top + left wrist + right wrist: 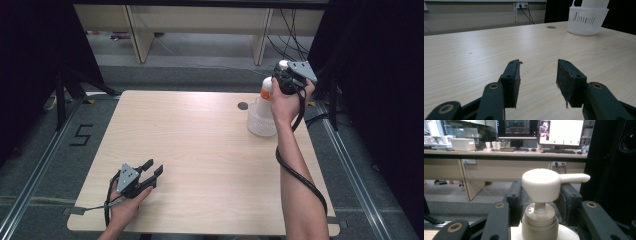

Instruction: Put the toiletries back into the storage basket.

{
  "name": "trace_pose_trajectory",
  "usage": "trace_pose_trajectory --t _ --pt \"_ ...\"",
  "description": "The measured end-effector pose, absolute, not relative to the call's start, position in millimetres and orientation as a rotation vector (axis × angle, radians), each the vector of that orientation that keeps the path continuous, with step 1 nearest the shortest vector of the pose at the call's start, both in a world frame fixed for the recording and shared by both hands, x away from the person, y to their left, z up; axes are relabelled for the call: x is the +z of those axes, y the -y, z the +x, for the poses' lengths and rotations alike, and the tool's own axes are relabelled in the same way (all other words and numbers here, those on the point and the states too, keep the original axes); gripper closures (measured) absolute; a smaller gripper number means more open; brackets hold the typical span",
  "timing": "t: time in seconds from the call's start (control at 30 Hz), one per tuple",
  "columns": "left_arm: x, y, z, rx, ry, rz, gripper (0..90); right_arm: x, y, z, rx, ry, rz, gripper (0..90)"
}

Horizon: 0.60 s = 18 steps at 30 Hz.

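A white pump bottle [266, 93] with an orange label stands in a white slotted basket [260, 124] at the table's back right. My right gripper [278, 81] comes at it from above and is shut on the bottle's neck. In the right gripper view the jaws flank the ribbed collar under the white pump head [541, 184], whose spout points right; the gripper's middle [540, 195] falls on the pump stem. My left gripper [154, 167] rests near the table's front left, open with nothing between its fingers [539, 62].
The wooden table [200, 150] has a round cable hole [243, 106] left of the basket [587, 21]. Desk legs and cables stand beyond the far edge. A black curtain hangs at the right.
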<state>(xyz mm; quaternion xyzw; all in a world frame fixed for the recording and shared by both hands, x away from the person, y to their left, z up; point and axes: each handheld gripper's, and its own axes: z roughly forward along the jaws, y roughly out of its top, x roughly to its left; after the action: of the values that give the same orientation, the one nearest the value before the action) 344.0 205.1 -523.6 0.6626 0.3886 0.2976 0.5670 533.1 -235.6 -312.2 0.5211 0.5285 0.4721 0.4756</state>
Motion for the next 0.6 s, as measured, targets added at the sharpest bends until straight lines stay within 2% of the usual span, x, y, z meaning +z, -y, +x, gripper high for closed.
trace_pose_trajectory --t 0.6 --pt "-523.7 -204.8 343.8 0.698 -0.91 1.557 52.8 -331.6 235.5 535.7 1.122 -1.336 1.321 60.1"
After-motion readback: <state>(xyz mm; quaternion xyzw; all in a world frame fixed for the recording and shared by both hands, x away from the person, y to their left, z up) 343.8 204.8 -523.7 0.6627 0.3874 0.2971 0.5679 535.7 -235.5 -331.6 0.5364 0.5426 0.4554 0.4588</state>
